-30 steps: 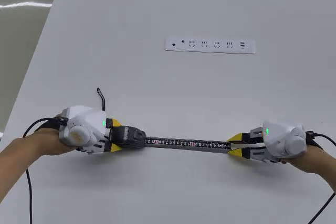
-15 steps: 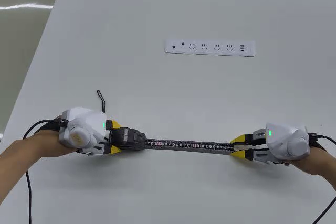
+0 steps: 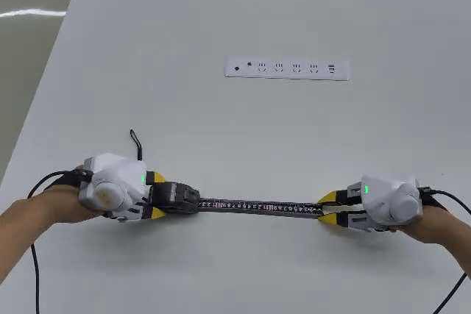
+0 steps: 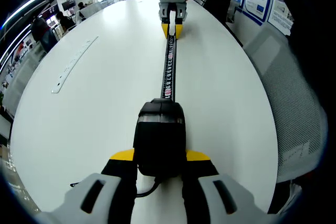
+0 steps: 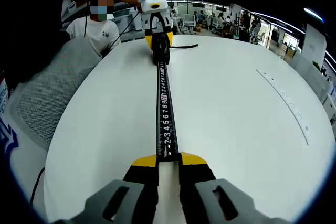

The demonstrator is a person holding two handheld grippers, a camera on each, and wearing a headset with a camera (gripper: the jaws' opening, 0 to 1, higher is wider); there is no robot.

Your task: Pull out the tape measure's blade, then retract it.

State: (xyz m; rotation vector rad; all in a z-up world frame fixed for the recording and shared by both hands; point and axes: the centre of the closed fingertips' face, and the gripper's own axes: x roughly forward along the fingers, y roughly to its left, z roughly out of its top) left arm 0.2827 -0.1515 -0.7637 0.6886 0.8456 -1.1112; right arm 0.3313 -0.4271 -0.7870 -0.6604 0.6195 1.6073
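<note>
Two claws shared the tape measure (image 3: 179, 197) at the near side of the white surface (image 3: 221, 130), and it was stretched out between them across the person's front. The left claw (image 4: 160, 156) was clenched on the black case (image 4: 159, 129), with its yellow-tipped jaws pressing the two flat sides toward the rear. The right claw (image 5: 168, 160) was clenched on the free end of the blade (image 5: 164, 108), pinching it right at the tip, and the printed numbers ran away toward the case. The blade ran low and nearly straight over the surface; whether it touched along its length could not be told.

The case looked hard, compact and fairly dense. Its flat sides seemed the right place to take it, though smooth plastic would likely twist in the jaws if the pull went off line. The blade looked thin, narrow and springy: stiff enough while straight, but likely to kink if bent sideways, and slick between the pads. The very end seemed the safest hold. Since the spring probably draws it inward, the end would want guiding back rather than being let go to whip home.

Just beyond the left claw a thin black strap (image 3: 136, 141) lay curled on the surface. Farther off, well apart from the work, a white power strip (image 3: 285, 68) lay flat.
</note>
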